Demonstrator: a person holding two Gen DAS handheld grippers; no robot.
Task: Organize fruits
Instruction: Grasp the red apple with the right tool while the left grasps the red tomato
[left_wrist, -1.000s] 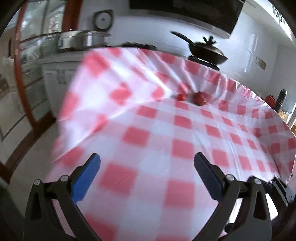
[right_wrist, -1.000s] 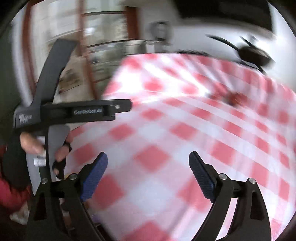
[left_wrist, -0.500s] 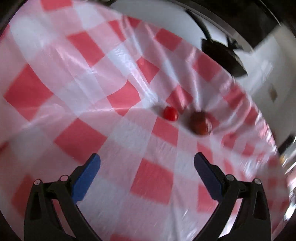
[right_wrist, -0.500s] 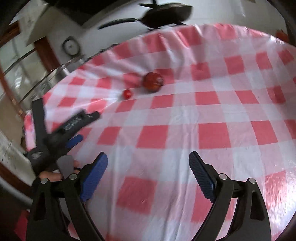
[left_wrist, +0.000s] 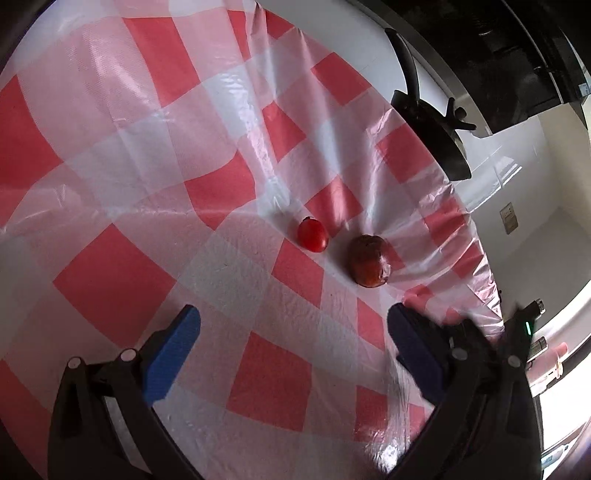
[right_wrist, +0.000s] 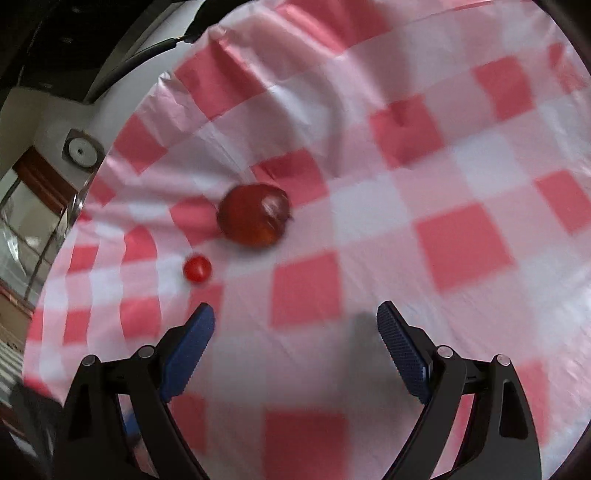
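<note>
Red-and-white checked plastic cloth covers the counter, wrinkled near its far edge. On it lie a small red tomato and, just beside it but apart, a larger dark red fruit. The left tongs hang above the cloth, spread wide and holding nothing, short of both fruits. The right tongs are likewise spread and empty, the tomato and larger fruit ahead to their left. A black pan sits beyond the counter.
</note>
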